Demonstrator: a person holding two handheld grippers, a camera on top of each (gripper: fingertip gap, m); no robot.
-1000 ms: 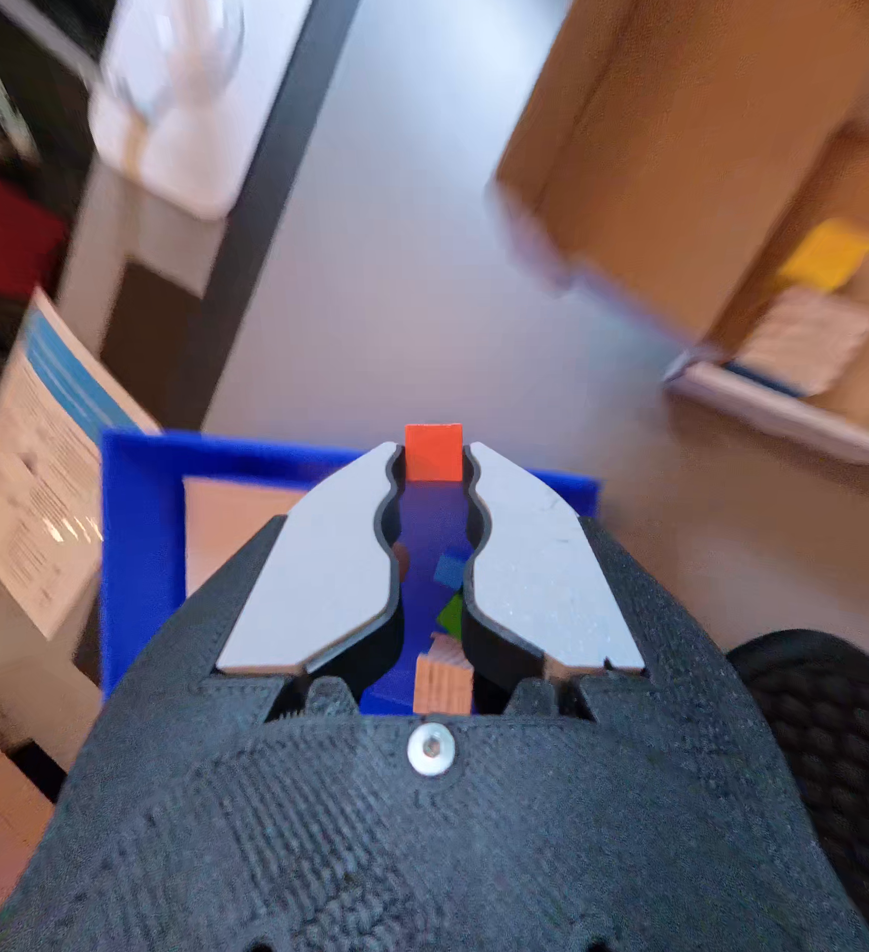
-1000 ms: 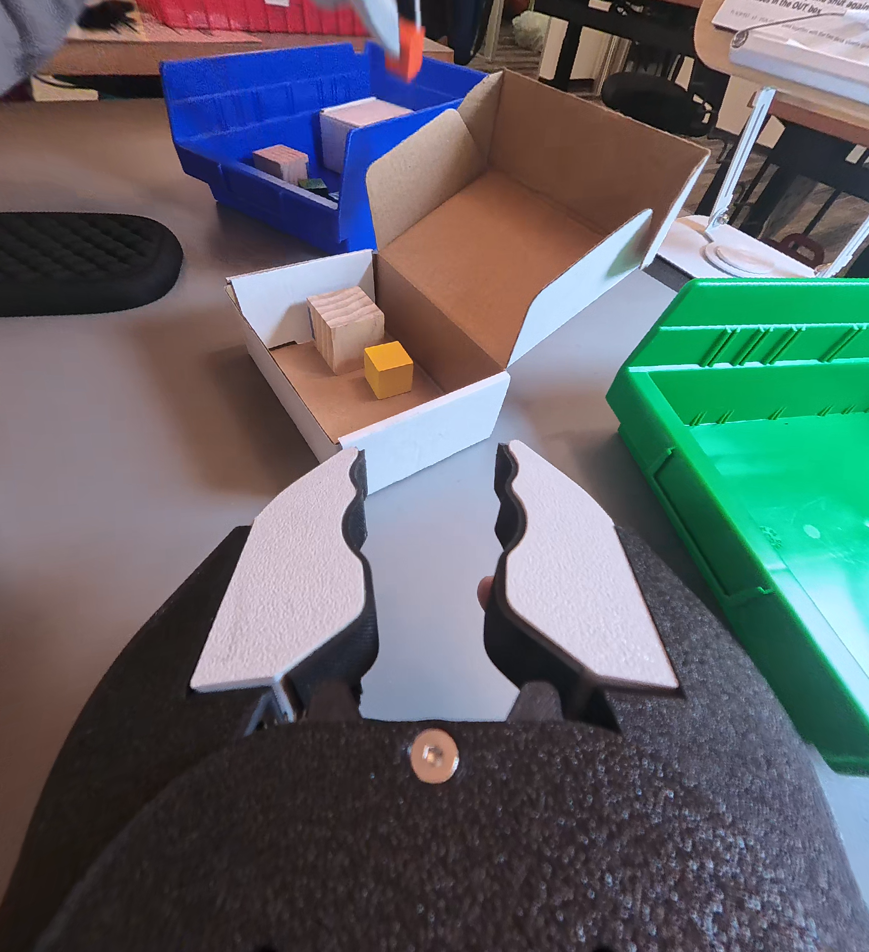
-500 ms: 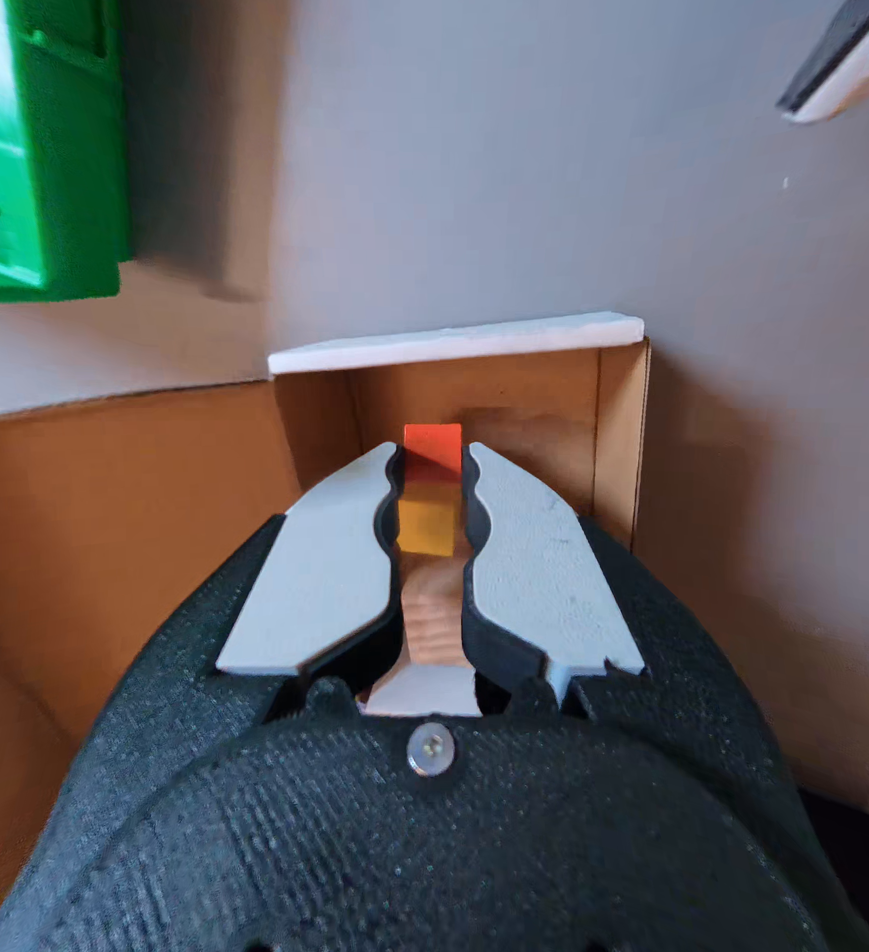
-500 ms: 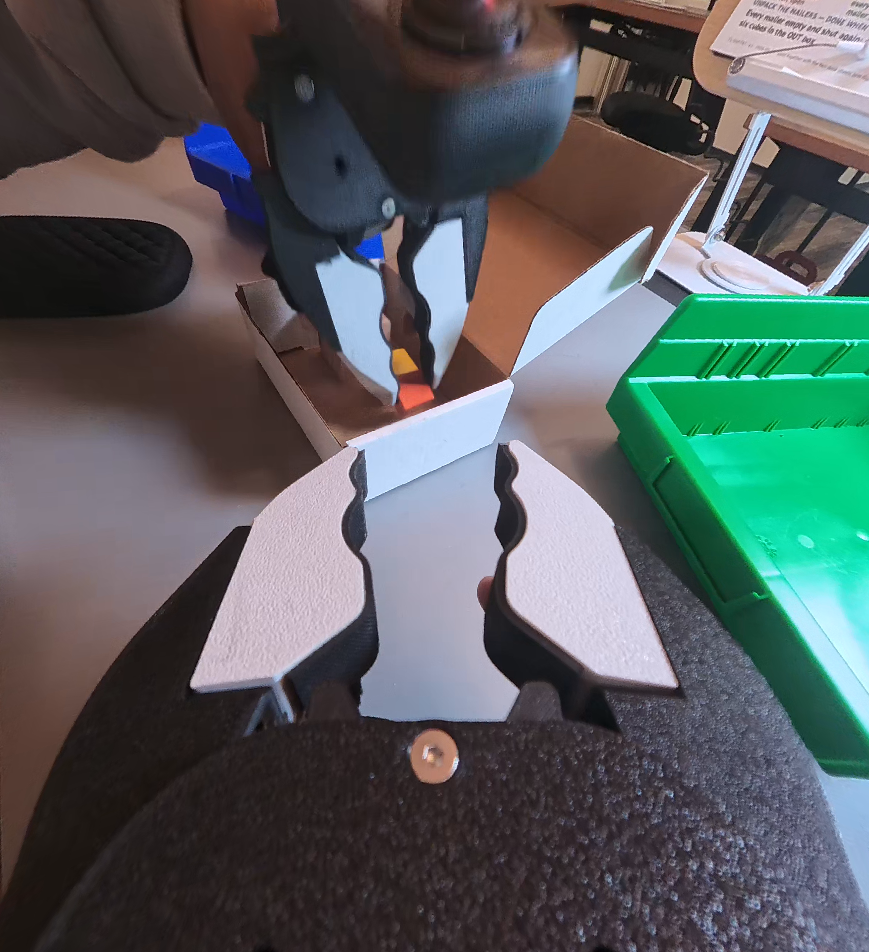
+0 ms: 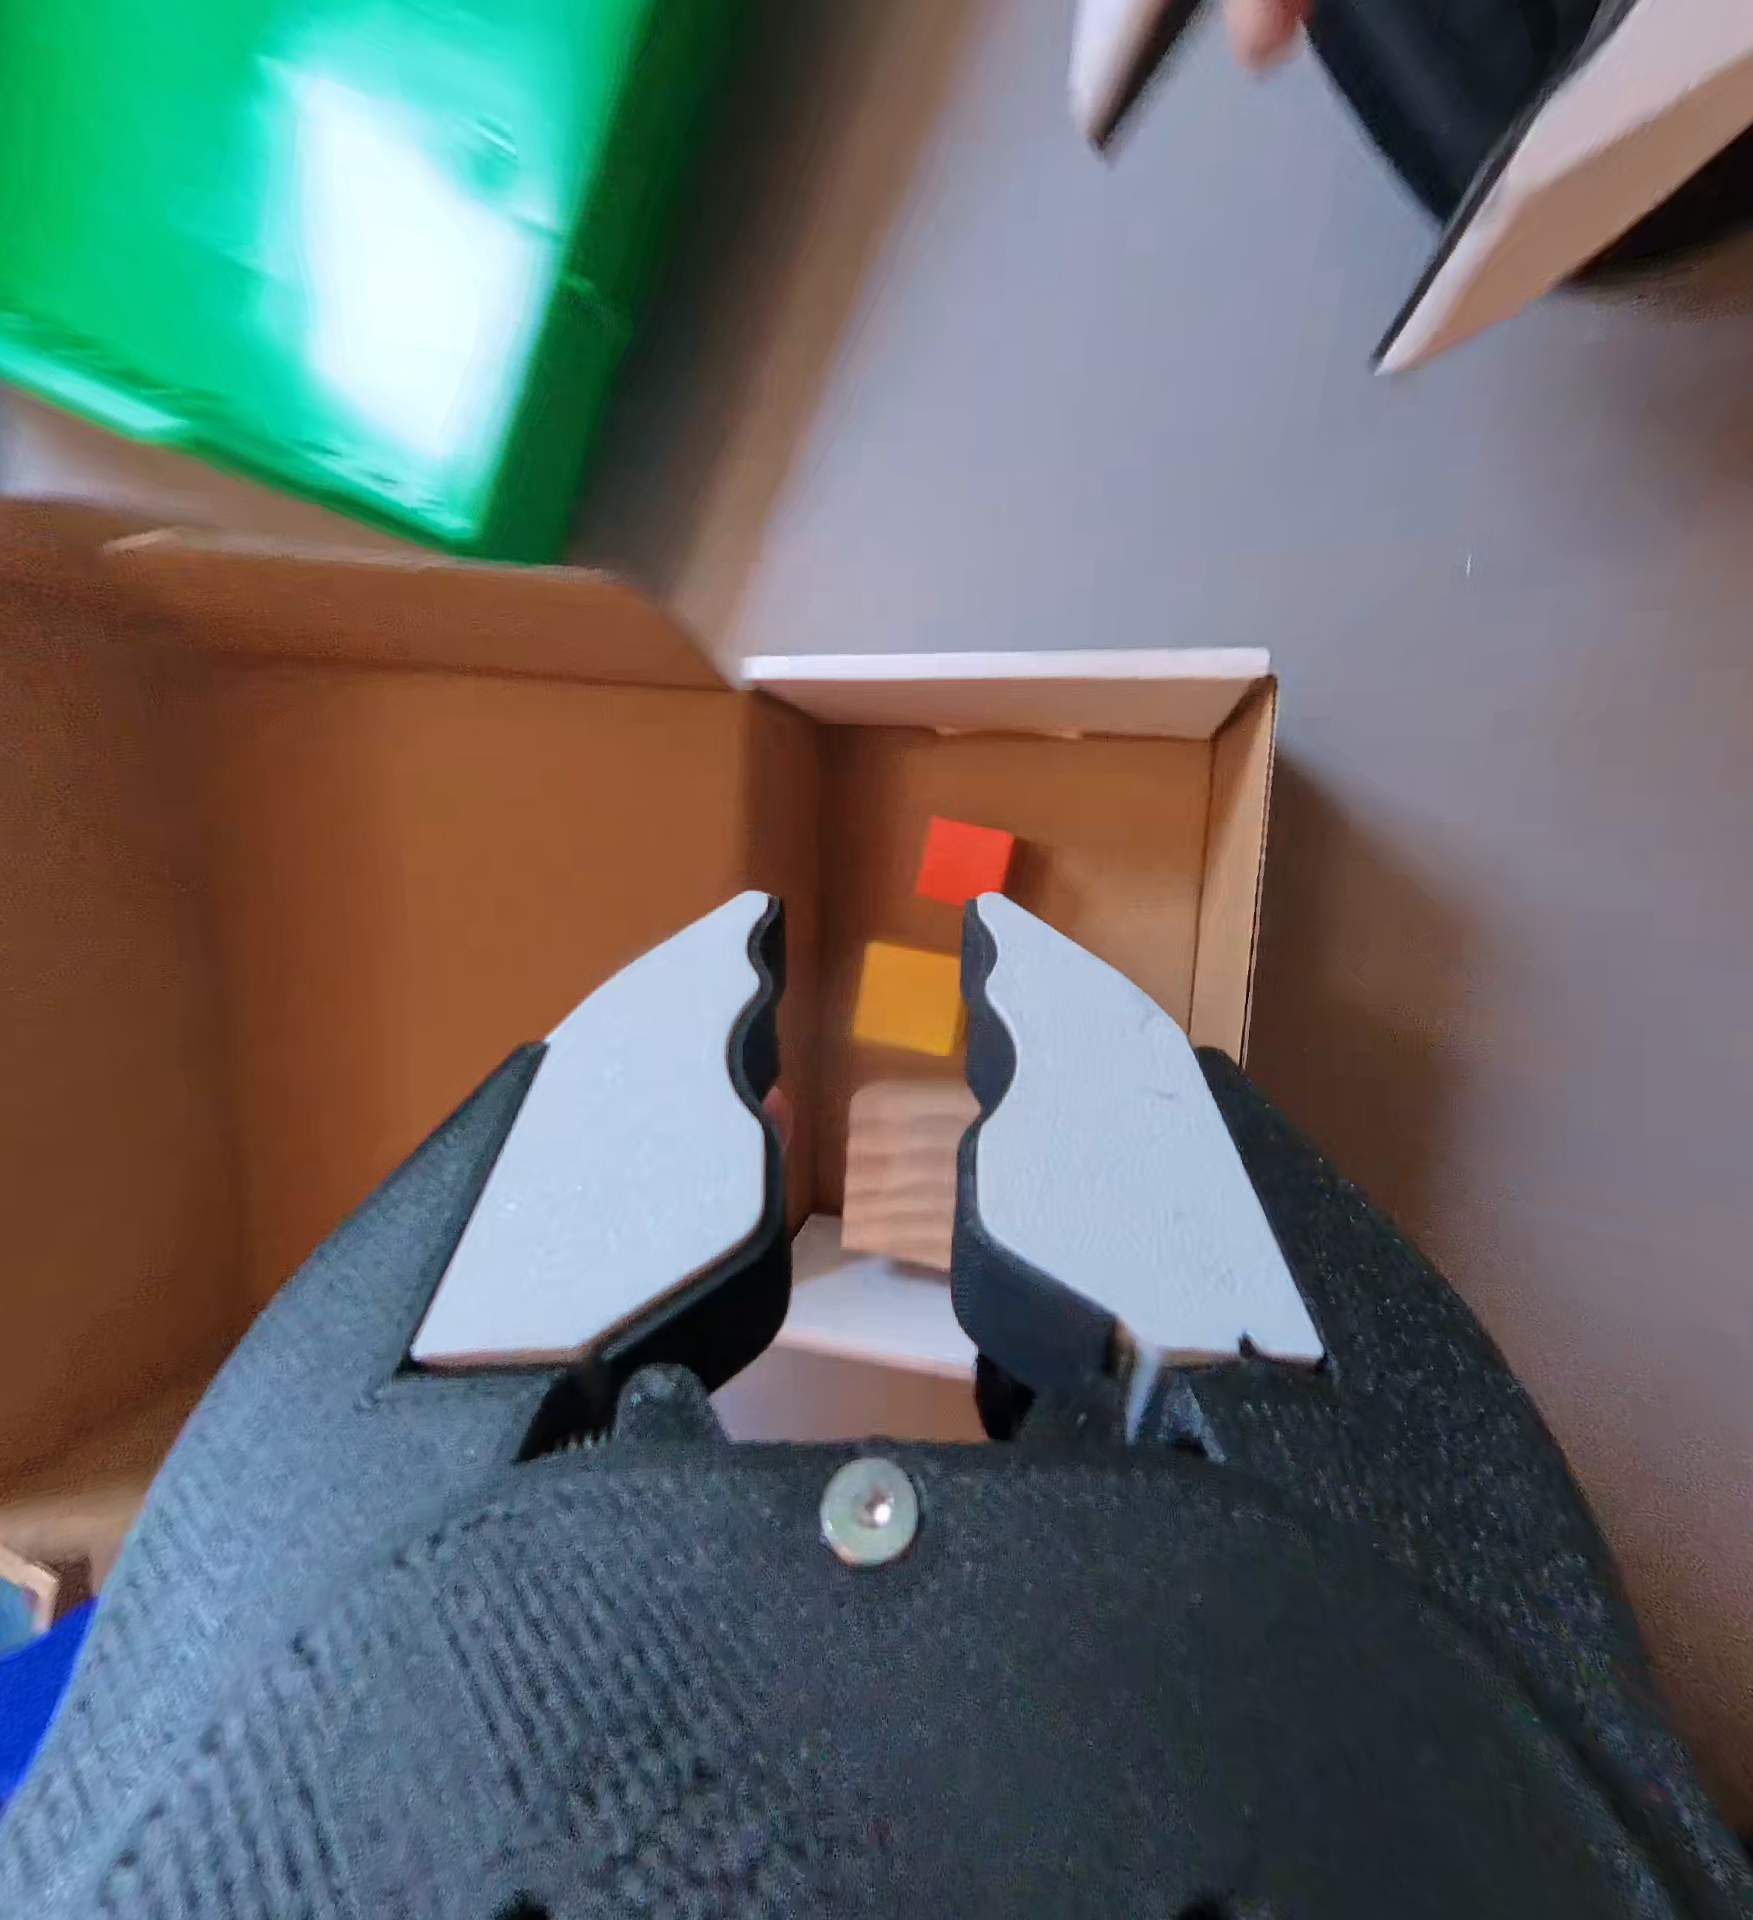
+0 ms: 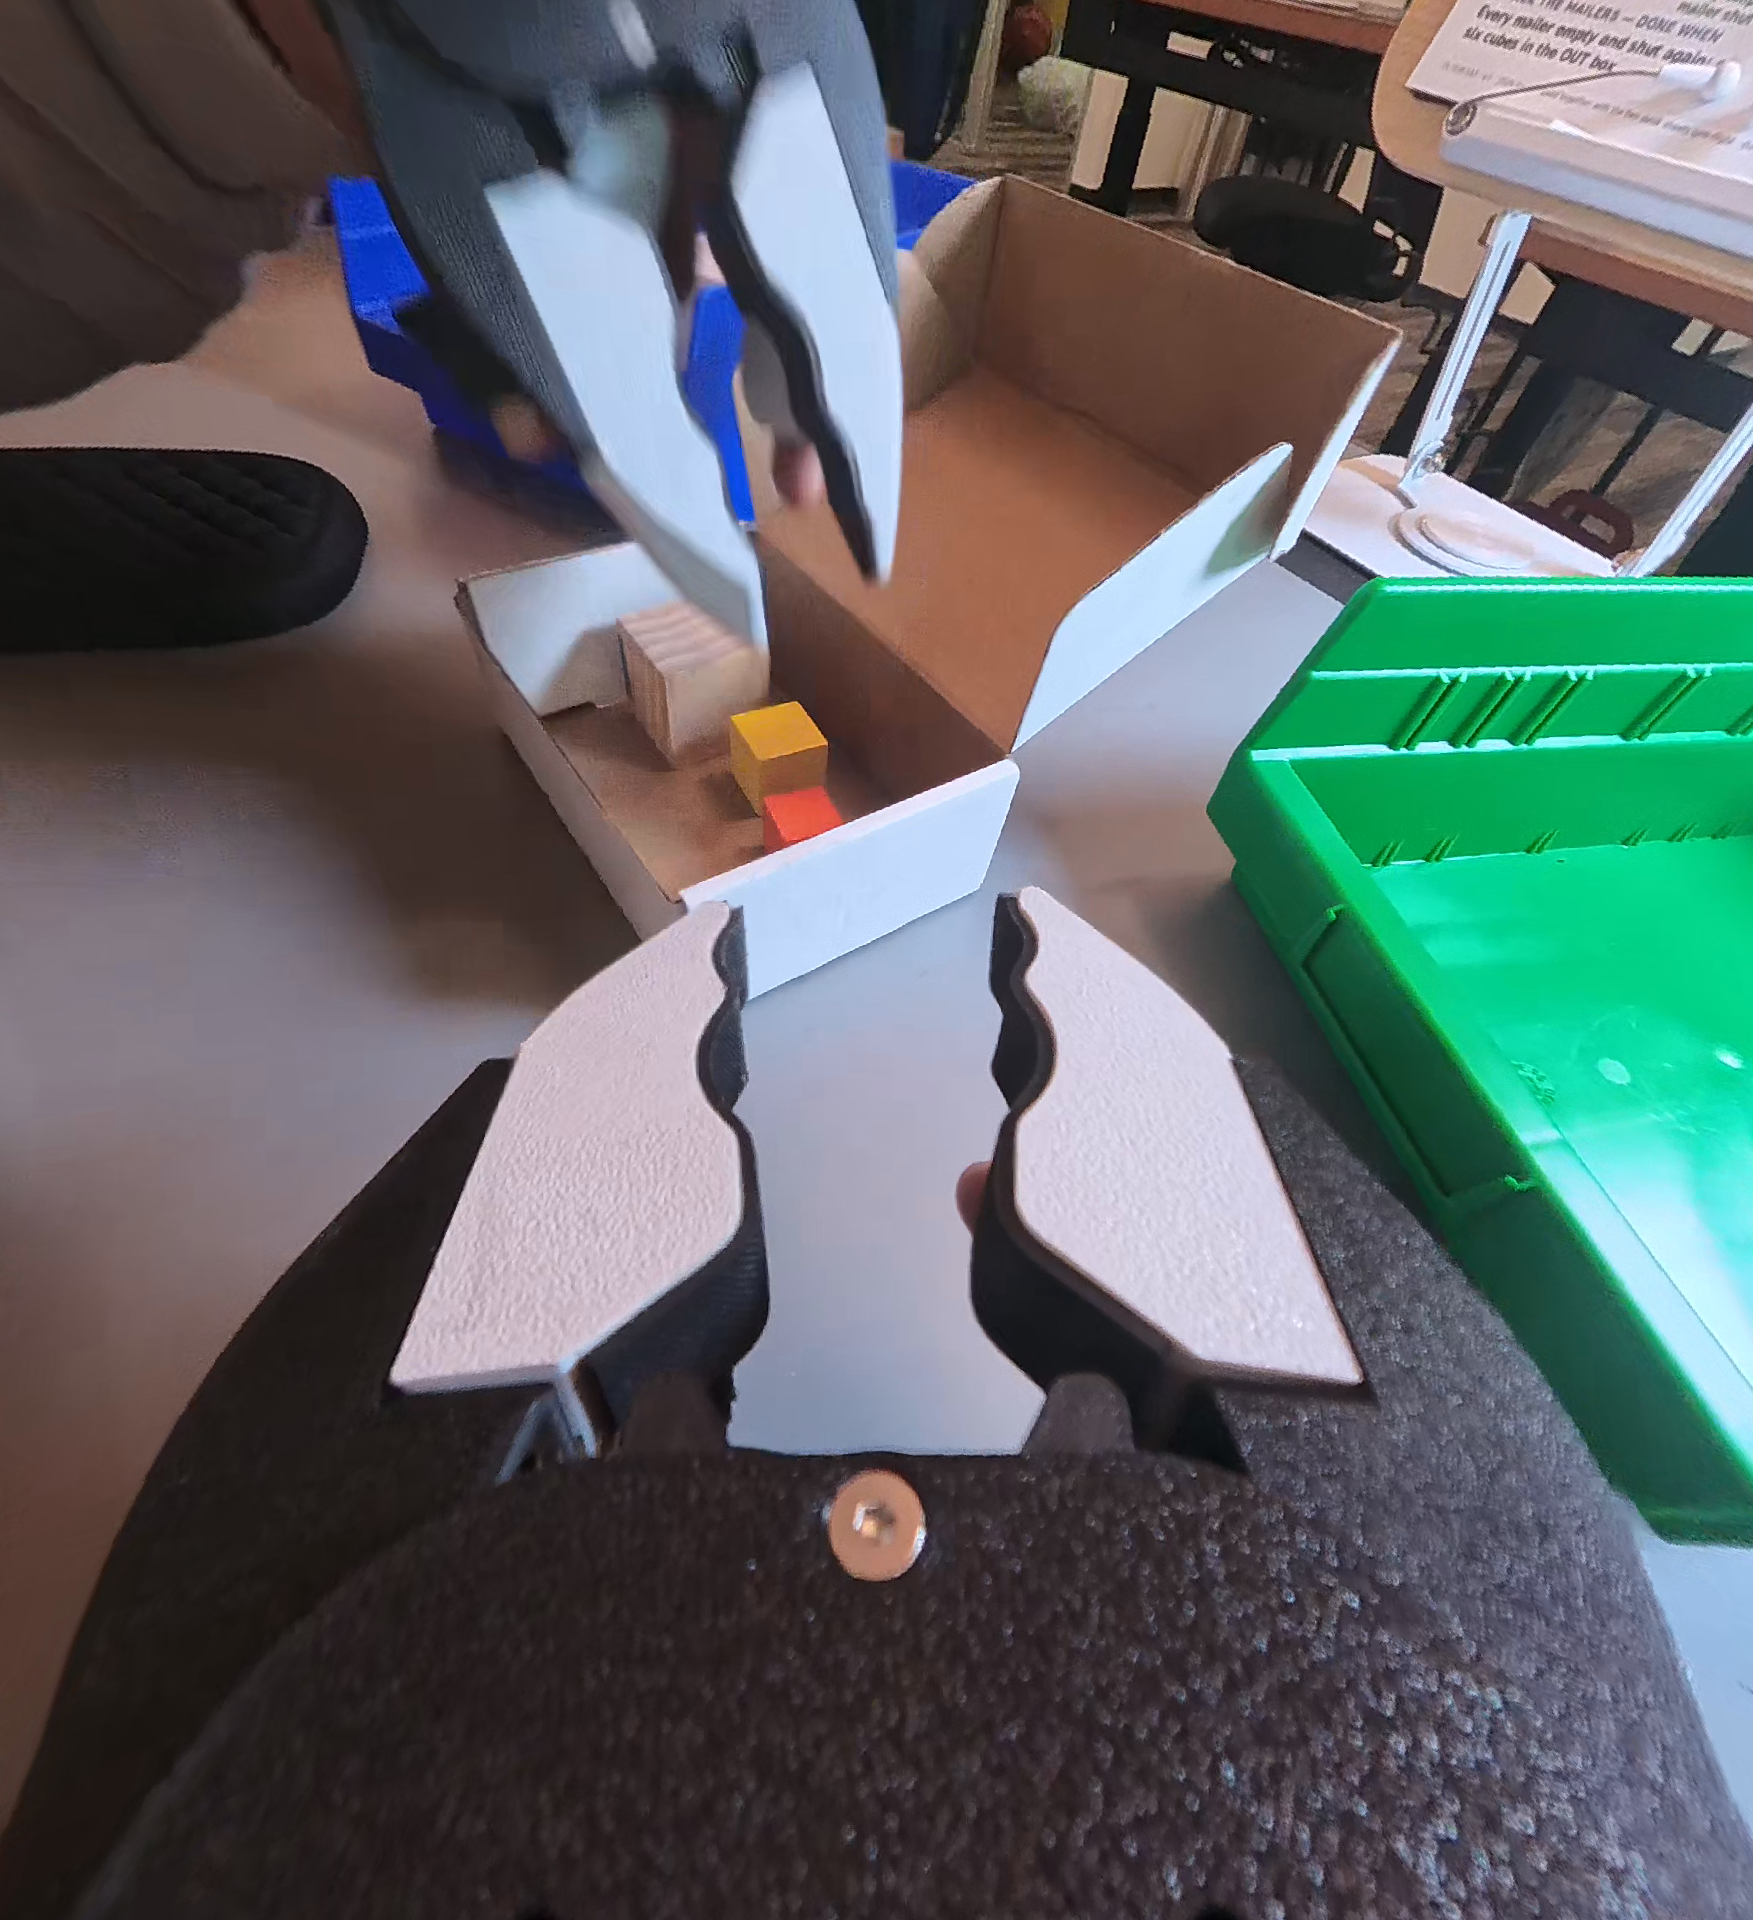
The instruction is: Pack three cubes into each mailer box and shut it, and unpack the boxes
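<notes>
An open white mailer box (image 6: pixel 882 883) with a brown inside stands on the grey table, lid (image 6: pixel 1080 416) tipped back. In it lie a red cube (image 6: pixel 799 816), a yellow cube (image 6: pixel 778 748) and a bare wooden cube (image 6: pixel 680 665). The left wrist view shows the box (image 5: pixel 1236 862) with the red cube (image 5: pixel 963 858), yellow cube (image 5: pixel 908 995) and wooden cube (image 5: pixel 903 1174). My left gripper (image 5: pixel 870 914) is open and empty, raised above the box; it also shows in the right wrist view (image 6: pixel 810 582). My right gripper (image 6: pixel 867 909) is open and empty, just in front of the box's front wall.
A green bin (image 6: pixel 1578 987) stands right of the box, also in the left wrist view (image 5: pixel 259 260). A blue bin (image 6: pixel 384 281) sits behind the box. A black padded rest (image 6: pixel 124 540) lies at the left. A white lamp base (image 6: pixel 1454 530) stands at the back right. Tip to tip, the grippers are about 11 cm apart. The yellow cube (image 6: pixel 778 748) lies some 6 cm from my left tips, 15 cm from my right tips. Seen from the left wrist view (image 5: pixel 926 966) as well.
My left gripper carried the red cube from over the blue bin into the mailer box, opened, let it go beside the yellow cube, and has risen. My right gripper has not moved.
</notes>
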